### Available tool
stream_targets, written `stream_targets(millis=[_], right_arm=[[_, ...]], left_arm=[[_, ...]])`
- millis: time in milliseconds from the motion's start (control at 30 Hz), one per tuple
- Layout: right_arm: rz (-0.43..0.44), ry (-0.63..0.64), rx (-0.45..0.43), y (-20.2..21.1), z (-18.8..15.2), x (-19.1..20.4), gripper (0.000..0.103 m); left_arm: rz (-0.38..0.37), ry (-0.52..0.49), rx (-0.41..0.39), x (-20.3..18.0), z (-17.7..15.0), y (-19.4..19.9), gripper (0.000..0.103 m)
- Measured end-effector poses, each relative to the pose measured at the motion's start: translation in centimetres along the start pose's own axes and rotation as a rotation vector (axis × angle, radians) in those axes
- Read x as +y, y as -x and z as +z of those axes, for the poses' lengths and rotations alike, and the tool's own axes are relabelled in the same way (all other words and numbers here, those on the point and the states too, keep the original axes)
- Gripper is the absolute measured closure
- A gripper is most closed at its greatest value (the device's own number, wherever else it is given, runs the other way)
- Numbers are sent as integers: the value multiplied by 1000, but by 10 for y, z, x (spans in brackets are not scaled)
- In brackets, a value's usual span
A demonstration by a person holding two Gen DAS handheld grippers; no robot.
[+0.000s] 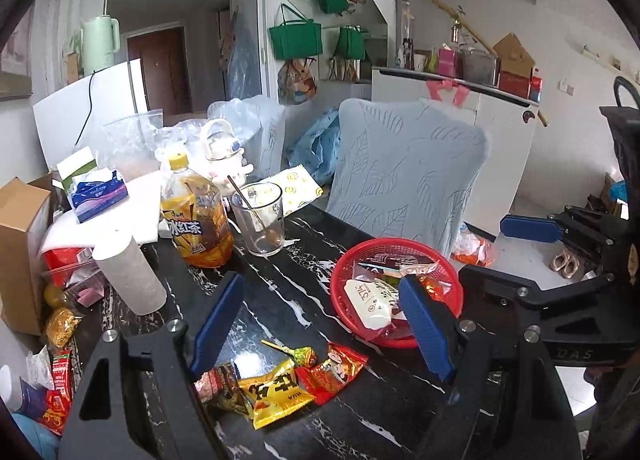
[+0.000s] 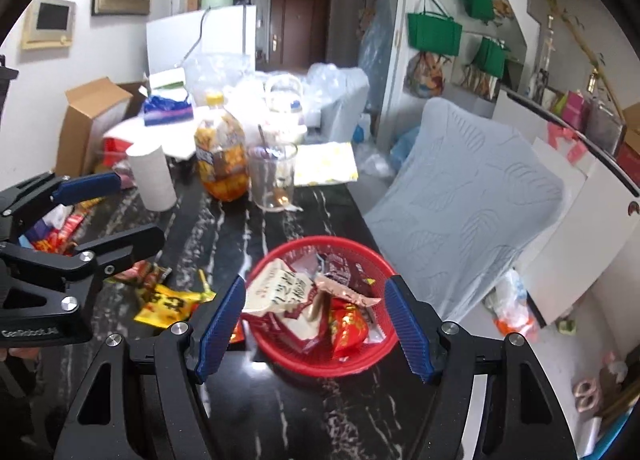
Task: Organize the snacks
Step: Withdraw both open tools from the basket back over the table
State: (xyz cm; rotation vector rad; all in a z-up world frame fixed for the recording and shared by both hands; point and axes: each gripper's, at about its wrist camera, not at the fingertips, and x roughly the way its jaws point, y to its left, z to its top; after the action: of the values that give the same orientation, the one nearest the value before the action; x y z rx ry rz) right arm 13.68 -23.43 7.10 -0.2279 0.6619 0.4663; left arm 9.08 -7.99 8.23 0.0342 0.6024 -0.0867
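Note:
A red mesh basket [image 1: 352, 260] [image 2: 372, 260] on the black marble table holds several snack packets, among them a white one [image 1: 370, 302] [image 2: 280, 288]. Loose snacks lie on the table: a yellow packet [image 1: 276, 394] [image 2: 168, 306], a red packet [image 1: 332, 374], a lollipop [image 1: 302, 356] and a dark packet [image 1: 222, 382]. My left gripper [image 1: 320, 326] is open and empty above the loose snacks. My right gripper [image 2: 316, 326] is open and empty over the basket's near side. The left gripper also shows in the right wrist view [image 2: 112, 211].
An iced tea bottle [image 1: 196, 215], a glass with a spoon [image 1: 260, 219], a paper roll [image 1: 128, 272], a tissue pack [image 1: 98, 195] and a cardboard box [image 1: 20, 244] crowd the table's far left. More snack packets [image 1: 60, 380] lie at the left edge. A chair [image 1: 404, 167] stands behind the basket.

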Motion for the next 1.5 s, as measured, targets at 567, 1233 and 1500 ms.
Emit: stream_targets(millis=[567, 1233, 1500], right_arm=[[20, -18, -140, 77, -29, 40, 17], [159, -68, -21, 43, -95, 74, 14], [205, -85, 57, 11, -111, 85, 14]], left_arm=[[25, 27, -22, 6, -34, 68, 23], [62, 137, 129, 28, -113, 52, 23], [58, 206, 214, 42, -139, 27, 23]])
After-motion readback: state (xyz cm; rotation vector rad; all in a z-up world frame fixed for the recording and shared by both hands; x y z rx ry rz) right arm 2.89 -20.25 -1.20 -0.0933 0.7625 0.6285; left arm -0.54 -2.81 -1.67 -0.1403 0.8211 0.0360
